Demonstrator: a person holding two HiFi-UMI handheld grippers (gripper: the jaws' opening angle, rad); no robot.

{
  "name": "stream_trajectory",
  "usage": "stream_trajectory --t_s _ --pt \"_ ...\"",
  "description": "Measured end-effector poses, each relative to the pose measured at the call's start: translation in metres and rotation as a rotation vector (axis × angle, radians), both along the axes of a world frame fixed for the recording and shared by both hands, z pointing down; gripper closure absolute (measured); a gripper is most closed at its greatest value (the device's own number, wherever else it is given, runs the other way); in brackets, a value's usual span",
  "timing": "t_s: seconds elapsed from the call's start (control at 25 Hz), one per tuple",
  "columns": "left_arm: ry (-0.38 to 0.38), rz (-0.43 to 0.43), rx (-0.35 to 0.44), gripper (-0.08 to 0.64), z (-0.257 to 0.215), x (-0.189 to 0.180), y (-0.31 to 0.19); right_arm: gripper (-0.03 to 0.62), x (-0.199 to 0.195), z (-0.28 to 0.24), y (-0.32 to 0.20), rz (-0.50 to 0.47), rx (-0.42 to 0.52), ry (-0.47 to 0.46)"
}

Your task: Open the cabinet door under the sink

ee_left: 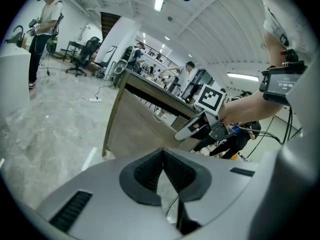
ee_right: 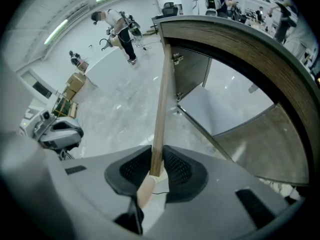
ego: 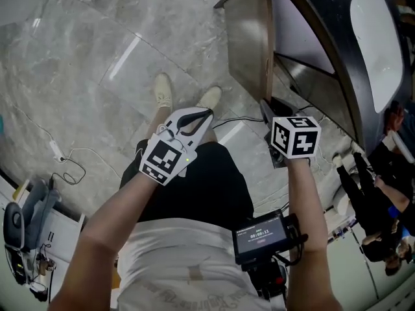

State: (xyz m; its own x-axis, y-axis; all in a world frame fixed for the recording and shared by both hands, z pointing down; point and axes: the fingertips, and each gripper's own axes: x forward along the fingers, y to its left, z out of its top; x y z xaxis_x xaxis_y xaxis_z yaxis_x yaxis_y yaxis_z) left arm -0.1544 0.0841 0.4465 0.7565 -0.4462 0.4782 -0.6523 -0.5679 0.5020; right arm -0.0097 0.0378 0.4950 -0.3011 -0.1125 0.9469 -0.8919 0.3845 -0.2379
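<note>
The wooden cabinet door [ego: 249, 41] under the white sink [ego: 376, 44] stands swung out toward me, so the cabinet's pale inside [ee_right: 235, 109] shows. My right gripper [ego: 266, 109] points steeply down at the door's free edge [ee_right: 162, 94]. In the right gripper view that thin edge runs down between the pads of my right gripper [ee_right: 156, 171], which close on it from both sides. My left gripper [ego: 206, 113] hovers left of the door above the floor, shut with nothing in it. The left gripper view shows its meeting pads [ee_left: 163, 151], the door [ee_left: 140, 129] and the right gripper [ee_left: 192, 129] beyond.
My two shoes [ego: 162, 89] stand on the grey marble floor just before the door. A cable with a plug strip [ego: 61, 153] lies at left, near equipment [ego: 29, 212]. People [ego: 376, 193] are beyond the counter at right. A person [ee_left: 42, 29] stands far off.
</note>
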Motion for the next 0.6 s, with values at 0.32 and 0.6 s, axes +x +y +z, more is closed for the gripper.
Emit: stream_trajectory --t_s 0.32,0.6 --pt "0.022 -0.077 -0.019 0.549 -0.002 -0.030 -0.001 0.499 -0.032 0.001 0.011 0.151 -0.094 -0.103" --pt "0.023 -0.107 -0.026 0.549 0.000 -0.049 -0.003 0.490 -0.055 0.003 0.014 0.192 -0.170 -0.178"
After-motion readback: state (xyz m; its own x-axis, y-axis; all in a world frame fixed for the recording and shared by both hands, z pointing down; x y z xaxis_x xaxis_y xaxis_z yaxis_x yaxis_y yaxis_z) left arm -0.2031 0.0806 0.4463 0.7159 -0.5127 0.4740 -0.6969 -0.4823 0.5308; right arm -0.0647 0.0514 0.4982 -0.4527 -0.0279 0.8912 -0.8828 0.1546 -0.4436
